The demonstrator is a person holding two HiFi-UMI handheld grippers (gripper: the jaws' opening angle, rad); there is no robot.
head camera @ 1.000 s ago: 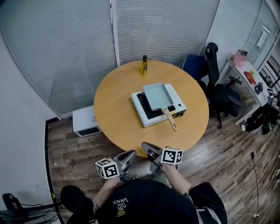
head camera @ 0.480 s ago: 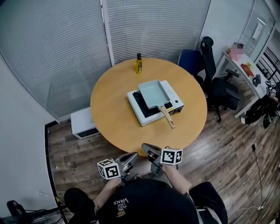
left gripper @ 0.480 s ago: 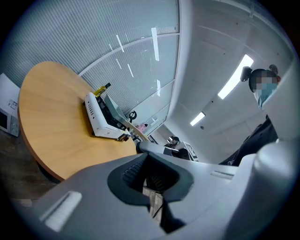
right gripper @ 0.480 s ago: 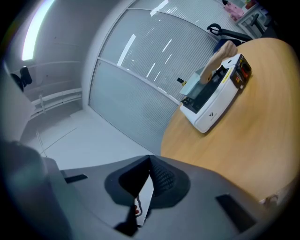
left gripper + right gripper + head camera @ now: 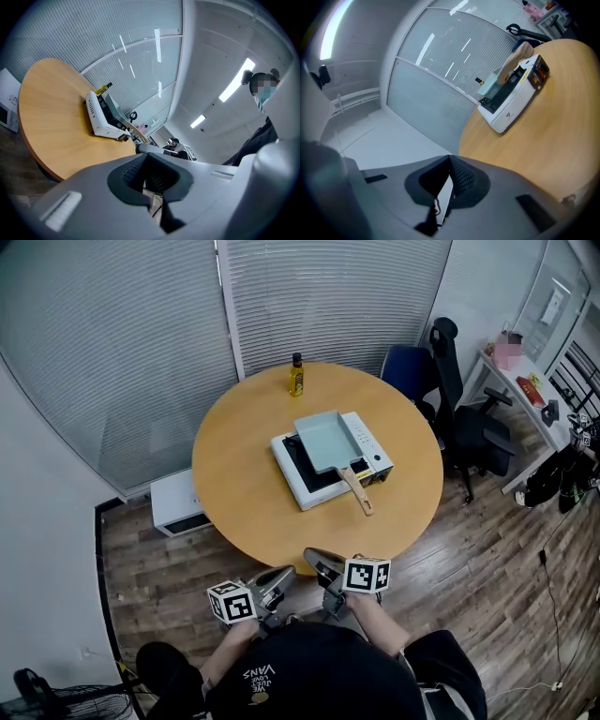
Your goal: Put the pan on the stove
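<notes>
A pale green rectangular pan (image 5: 327, 439) with a wooden handle (image 5: 359, 491) rests on the white portable stove (image 5: 309, 491) in the middle of the round wooden table (image 5: 239, 474). My left gripper (image 5: 283, 572) and right gripper (image 5: 310, 555) are both shut and empty. They hover side by side just off the table's near edge, well short of the stove. In the left gripper view the stove (image 5: 97, 121) and the pan handle (image 5: 136, 131) lie beyond the shut left gripper (image 5: 148, 155). The right gripper view has the stove (image 5: 512, 101) at upper right, past the shut right gripper (image 5: 450, 158).
A yellow bottle (image 5: 296, 377) stands at the table's far edge. A white box (image 5: 174, 502) sits on the floor at the left. A black office chair (image 5: 464, 432) and a blue chair (image 5: 406, 376) stand at the right, with a desk (image 5: 525, 390) beyond them.
The head view has shifted a little, so the table and stove sit slightly further left. Both grippers stay in the same place off the table's near edge.
</notes>
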